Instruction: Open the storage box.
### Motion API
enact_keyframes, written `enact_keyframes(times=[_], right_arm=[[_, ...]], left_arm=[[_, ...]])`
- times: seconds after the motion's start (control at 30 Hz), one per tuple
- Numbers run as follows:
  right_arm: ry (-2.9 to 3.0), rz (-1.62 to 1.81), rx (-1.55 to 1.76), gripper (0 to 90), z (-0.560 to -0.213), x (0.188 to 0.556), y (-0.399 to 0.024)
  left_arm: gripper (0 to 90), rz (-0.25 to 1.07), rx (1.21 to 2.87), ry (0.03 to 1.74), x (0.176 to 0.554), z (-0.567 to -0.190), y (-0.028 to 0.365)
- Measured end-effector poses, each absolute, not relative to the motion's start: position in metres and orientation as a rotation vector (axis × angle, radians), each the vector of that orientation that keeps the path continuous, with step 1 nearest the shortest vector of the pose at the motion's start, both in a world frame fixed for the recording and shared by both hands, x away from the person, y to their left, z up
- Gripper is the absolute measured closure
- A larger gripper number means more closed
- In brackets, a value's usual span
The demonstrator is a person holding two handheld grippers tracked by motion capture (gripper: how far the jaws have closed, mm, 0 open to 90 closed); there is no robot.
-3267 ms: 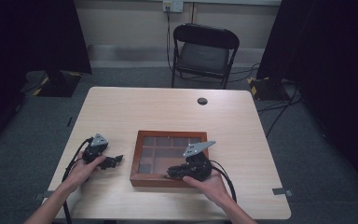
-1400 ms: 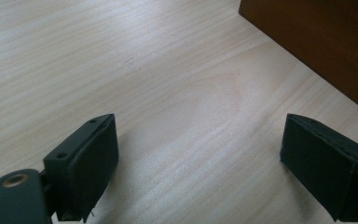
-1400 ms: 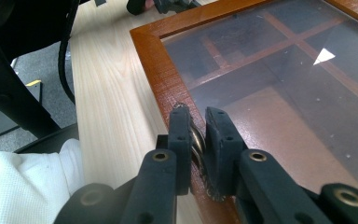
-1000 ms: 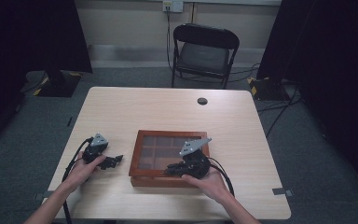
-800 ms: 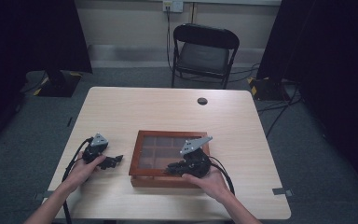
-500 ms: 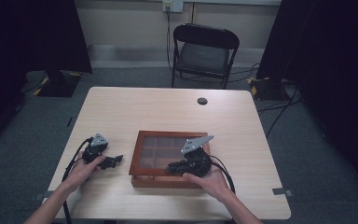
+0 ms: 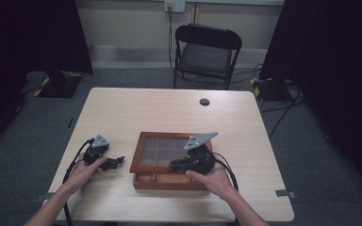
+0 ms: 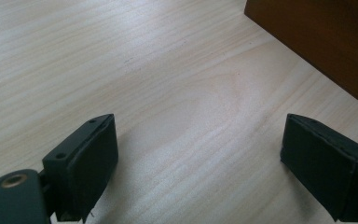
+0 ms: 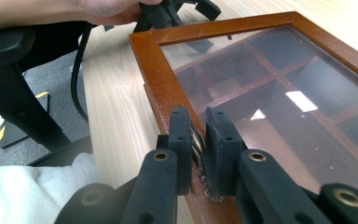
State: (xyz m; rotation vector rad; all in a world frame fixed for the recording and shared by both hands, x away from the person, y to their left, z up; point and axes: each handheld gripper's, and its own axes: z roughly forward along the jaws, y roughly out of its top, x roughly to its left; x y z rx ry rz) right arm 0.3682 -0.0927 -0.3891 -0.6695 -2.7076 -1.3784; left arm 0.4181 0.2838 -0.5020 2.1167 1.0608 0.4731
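Observation:
A brown wooden box [image 7: 165, 181] with a glass-paned lid [image 7: 160, 150] lies on the table's near middle, and dividers show through the glass. My right gripper [image 7: 175, 165] is over the lid's near edge. In the right gripper view the gripper [image 9: 196, 121] is shut on a small metal latch [image 9: 199, 145] at the lid frame [image 9: 154, 70]. The lid's front edge stands slightly above the box. My left gripper [image 7: 118, 162] rests on the table left of the box, open and holding nothing [image 8: 198, 149]. The box wall [image 8: 317, 42] is just ahead of it.
A small black round cap [image 7: 204, 101] sits in the tabletop at the far middle. A black folding chair [image 7: 206, 52] stands beyond the table. Bare light wood [image 7: 136, 113] stretches behind the box. Cables trail from both grippers toward the near edge.
My right gripper has shifted slightly over the box's near edge while staying shut on the latch. My left gripper has stayed where it was.

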Motion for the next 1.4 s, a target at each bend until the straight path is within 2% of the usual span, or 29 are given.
enact_keyframes(times=[1.4], right_arm=[[-2.692,-1.454,-0.698,82.2,-0.351,0.387,-0.093]], left_arm=[[10.5,0.47,2.111,1.065,0.418,-0.502,0.283]])
